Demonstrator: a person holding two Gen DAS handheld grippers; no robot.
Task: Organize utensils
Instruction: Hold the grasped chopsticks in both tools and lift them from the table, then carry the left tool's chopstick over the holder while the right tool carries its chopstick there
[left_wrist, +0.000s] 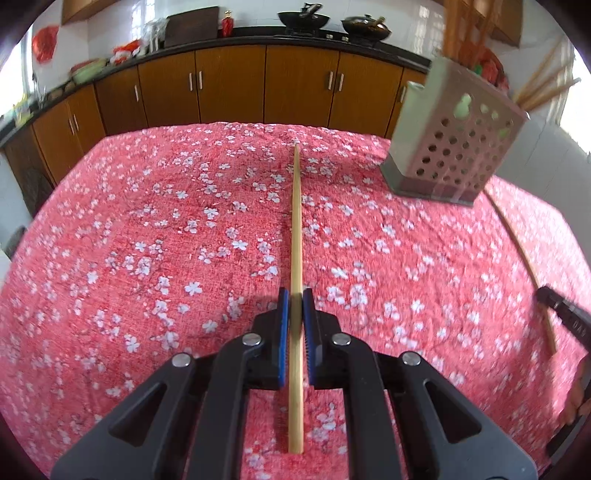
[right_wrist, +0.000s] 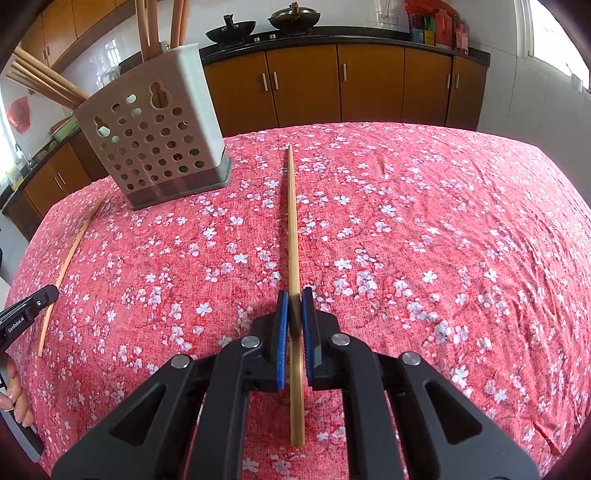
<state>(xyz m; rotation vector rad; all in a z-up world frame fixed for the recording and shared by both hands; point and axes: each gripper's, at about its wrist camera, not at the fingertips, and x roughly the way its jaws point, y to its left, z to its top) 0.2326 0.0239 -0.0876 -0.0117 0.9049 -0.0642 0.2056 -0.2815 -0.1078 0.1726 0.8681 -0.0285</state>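
My left gripper (left_wrist: 295, 299) is shut on a pale wooden chopstick (left_wrist: 296, 221) that points away from me along the red floral tablecloth (left_wrist: 147, 240). My right gripper (right_wrist: 294, 299) is shut on a second chopstick (right_wrist: 292, 221) in the same way. A white perforated utensil holder (left_wrist: 454, 140) stands at the far right of the left wrist view and holds several chopsticks. In the right wrist view the holder (right_wrist: 155, 140) is at the far left. The right gripper (left_wrist: 543, 295) shows at the right edge with its chopstick (left_wrist: 517, 243); the left gripper (right_wrist: 51, 291) shows at the left edge with its chopstick (right_wrist: 74, 251).
Brown kitchen cabinets (left_wrist: 229, 85) under a dark counter run behind the table, with two woks (right_wrist: 295, 16) on the stove. Bottles (right_wrist: 436, 26) stand at the counter's right end. A hand (right_wrist: 14, 387) holds the left gripper at the table's near edge.
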